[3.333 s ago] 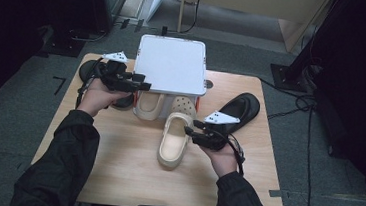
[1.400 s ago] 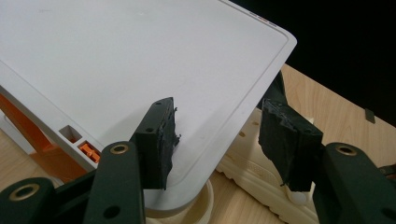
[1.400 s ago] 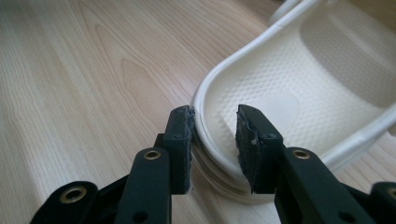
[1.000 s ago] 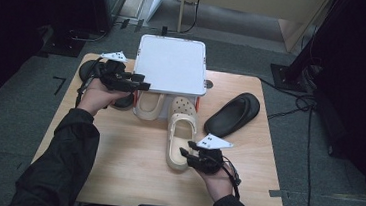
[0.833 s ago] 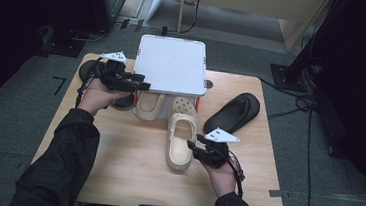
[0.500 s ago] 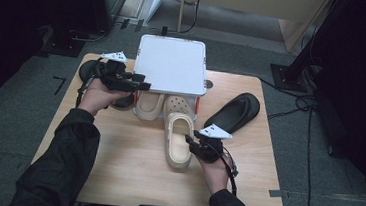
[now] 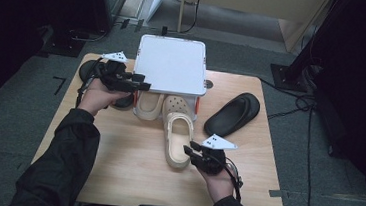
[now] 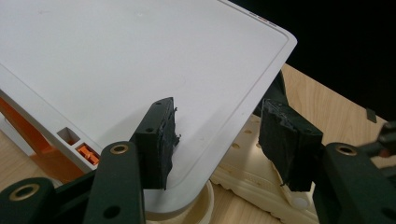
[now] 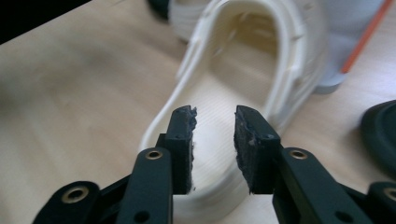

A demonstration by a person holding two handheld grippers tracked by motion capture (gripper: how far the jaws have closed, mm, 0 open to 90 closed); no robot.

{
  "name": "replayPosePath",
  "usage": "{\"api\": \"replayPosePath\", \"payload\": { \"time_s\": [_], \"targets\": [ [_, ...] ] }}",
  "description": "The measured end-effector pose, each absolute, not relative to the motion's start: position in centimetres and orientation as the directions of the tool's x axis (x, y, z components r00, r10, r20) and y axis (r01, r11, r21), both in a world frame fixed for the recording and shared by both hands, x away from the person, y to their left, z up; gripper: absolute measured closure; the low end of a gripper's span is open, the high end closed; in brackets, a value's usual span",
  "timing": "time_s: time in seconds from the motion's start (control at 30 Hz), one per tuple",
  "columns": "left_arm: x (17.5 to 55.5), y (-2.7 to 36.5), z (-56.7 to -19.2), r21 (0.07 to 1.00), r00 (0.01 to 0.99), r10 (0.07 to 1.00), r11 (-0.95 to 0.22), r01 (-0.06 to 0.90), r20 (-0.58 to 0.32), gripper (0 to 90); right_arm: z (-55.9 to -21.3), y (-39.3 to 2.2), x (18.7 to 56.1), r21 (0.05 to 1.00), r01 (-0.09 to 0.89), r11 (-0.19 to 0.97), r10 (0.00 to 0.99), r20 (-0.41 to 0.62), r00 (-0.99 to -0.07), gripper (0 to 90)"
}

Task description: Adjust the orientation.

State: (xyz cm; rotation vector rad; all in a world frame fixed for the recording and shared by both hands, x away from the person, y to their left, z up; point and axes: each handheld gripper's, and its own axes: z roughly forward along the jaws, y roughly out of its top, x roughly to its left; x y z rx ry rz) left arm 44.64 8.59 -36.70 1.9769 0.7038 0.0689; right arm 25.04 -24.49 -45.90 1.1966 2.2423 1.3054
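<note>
Sliding farther from the near edge than a second ago, the cream clog (image 7: 177, 138) now pokes its toe under the white lid (image 7: 171, 71). At its heel, the right gripper (image 7: 190, 151) has just been closing — jaws astride the heel rim, a gap visible in the right gripper view. Unmoved, the left gripper (image 7: 140, 83) clasps the lid's left edge — the left gripper view shows a second clog (image 8: 261, 179) beneath. Bare table (image 7: 124, 173) lies near-left.

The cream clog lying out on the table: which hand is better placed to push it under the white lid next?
Right. The right gripper sits at the heel of the cream clog, its jaws just closing around the heel rim. The left gripper is busy at the corner of the white lid, one jaw above it.
</note>
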Motion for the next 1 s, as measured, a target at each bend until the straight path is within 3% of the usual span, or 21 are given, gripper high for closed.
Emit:
{"api": "replayPosePath", "payload": {
  "time_s": [0.37, 0.63, 1.0],
  "targets": [
    [44.6, 8.6, -36.7, 0.83, 0.831, 0.502, -0.337, 0.445, -0.242, 46.1, -47.9, -23.4, 21.4, 0.781, 0.499, 0.376, 0.677, 0.136, -0.724, 73.5],
    [44.6, 8.6, -36.7, 0.831, 0.832, 0.501, -0.337, 0.443, -0.24, 46.1, -50.2, -22.5, 21.1, 0.696, 0.463, 0.549, 0.631, 0.018, -0.775, 73.1],
    [44.7, 8.6, -36.7, 0.83, 0.831, 0.5, -0.336, 0.445, -0.243, 46.1, -50.5, -21.6, 22.6, 0.718, 0.452, 0.529, 0.621, 0.034, -0.783, 74.0]
  ]
}}
